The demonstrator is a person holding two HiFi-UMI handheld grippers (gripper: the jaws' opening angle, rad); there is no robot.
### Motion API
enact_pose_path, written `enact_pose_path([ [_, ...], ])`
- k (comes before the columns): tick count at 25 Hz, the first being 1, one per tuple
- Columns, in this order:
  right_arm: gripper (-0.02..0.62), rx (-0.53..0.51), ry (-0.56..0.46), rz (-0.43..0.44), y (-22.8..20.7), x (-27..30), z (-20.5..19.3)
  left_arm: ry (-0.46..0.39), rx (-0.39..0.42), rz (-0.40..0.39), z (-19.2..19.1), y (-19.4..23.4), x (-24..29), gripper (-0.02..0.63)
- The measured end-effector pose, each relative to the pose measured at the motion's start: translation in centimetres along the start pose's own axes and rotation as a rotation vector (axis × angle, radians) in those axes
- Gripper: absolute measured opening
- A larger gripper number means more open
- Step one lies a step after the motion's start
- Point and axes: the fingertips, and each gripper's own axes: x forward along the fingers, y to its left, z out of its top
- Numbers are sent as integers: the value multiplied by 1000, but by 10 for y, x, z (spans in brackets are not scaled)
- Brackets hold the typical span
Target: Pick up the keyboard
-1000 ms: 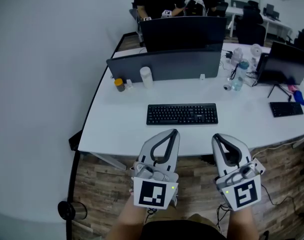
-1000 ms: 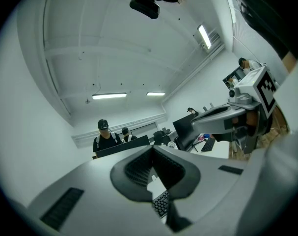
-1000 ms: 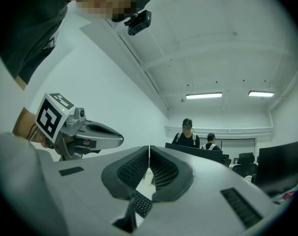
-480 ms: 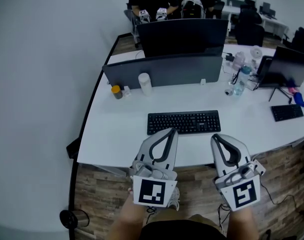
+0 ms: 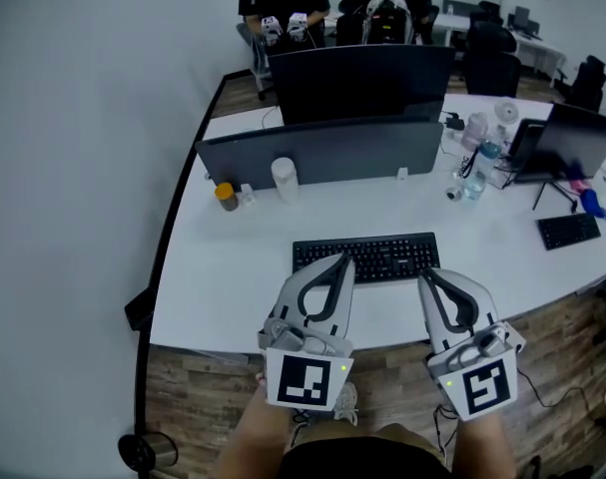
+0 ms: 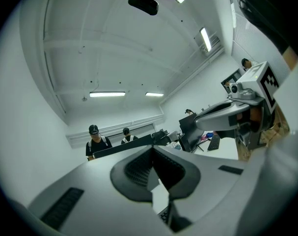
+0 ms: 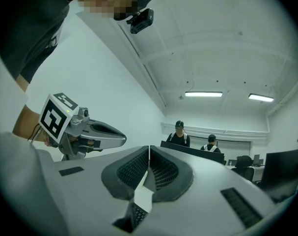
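Black keyboard [image 5: 382, 255]: lies flat on the white desk [image 5: 233, 267], near its front edge and in front of the grey partition [image 5: 322, 153]. Its long axis runs left to right across the head view, roughly along the desk edge. Left gripper [image 5: 345, 260]: jaws together, nothing between, tip over the keyboard's near edge. Right gripper [image 5: 425, 275]: jaws together, empty, tip just short of the keyboard's right end.

left tool [image 5: 342, 261] closed, empty, right tool [image 5: 428, 275] closed, empty, side by side
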Motion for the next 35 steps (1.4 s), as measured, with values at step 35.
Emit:
enact_pose_path([
  [35, 32, -15, 30, -61, -13, 74, -22, -67, -108, -46, -36, 58, 40, 8],
])
